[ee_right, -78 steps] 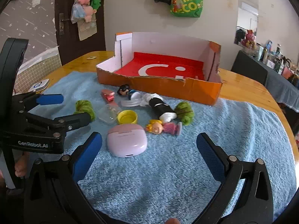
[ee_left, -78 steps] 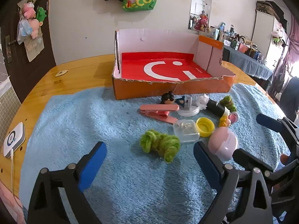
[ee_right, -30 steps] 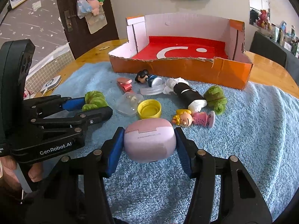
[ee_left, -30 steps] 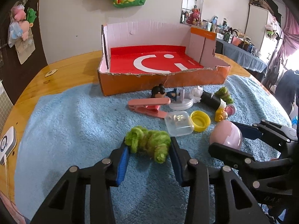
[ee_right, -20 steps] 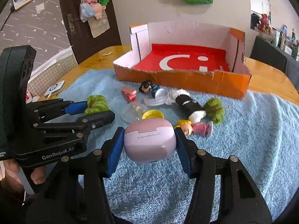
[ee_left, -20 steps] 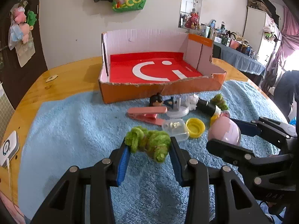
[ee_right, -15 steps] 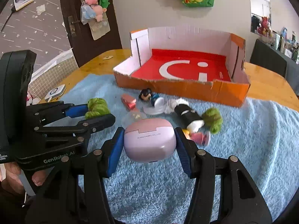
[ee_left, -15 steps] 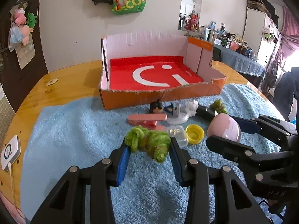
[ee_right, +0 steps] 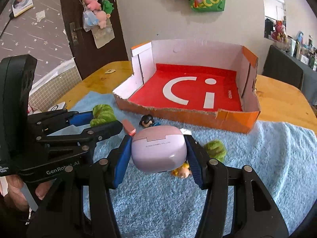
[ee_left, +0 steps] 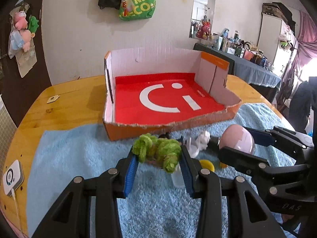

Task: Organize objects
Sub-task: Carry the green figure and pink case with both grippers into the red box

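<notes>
Blue pads (ee_left: 131, 170) of the left gripper (ee_left: 157, 168) pinch the fuzzy green toy (ee_left: 158, 151); the right gripper (ee_right: 158, 156) clamps the pink case (ee_right: 158, 148). Both tilt down above the blue towel (ee_right: 267, 158), facing the orange box (ee_left: 166, 99). Only the right view catches a hand (ee_right: 17, 194) and a second green toy (ee_right: 216, 148).

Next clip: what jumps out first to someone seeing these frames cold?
The orange cardboard box with its red floor and white smile logo dominates the table's far side. In front of it, the left tongs clamp a fuzzy green toy, and the right tongs clamp a pink earbud case above the blue towel.
</notes>
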Demonstrator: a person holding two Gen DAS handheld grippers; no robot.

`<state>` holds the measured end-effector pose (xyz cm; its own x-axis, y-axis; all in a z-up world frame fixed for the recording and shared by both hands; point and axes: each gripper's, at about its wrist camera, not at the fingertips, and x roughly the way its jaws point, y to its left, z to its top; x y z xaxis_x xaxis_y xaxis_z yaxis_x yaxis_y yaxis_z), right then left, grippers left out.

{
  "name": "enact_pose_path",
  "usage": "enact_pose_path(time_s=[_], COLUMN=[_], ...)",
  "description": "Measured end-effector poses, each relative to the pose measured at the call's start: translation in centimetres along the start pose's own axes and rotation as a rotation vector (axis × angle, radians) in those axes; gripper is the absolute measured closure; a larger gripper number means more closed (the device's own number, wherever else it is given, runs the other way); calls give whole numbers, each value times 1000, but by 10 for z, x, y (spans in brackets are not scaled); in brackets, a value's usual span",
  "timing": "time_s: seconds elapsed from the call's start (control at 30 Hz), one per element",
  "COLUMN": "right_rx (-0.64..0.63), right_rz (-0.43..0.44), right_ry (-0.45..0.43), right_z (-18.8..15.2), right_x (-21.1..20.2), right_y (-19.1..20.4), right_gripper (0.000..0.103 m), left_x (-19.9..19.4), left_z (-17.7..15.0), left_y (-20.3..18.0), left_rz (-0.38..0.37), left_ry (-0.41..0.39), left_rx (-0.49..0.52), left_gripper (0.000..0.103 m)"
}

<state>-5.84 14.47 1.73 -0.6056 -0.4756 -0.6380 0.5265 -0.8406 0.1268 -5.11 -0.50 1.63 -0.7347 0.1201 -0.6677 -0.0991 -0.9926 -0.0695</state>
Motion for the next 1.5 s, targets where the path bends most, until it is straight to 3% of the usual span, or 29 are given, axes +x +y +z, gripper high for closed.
enact_pose_path(time_s=[0.6, 1.5], right_rx=[-6, 91], right_rz=[-12, -45], right_ry=[16, 126], right_z=[34, 84], right_x=[12, 77], right_y=[-16, -69], right_gripper=[51, 51], left_x=[12, 80], left_z=[29, 86], left_y=[5, 19], left_rz=[11, -2], left_ry=[7, 63], left_rx=[-5, -6], left_gripper=[60, 60])
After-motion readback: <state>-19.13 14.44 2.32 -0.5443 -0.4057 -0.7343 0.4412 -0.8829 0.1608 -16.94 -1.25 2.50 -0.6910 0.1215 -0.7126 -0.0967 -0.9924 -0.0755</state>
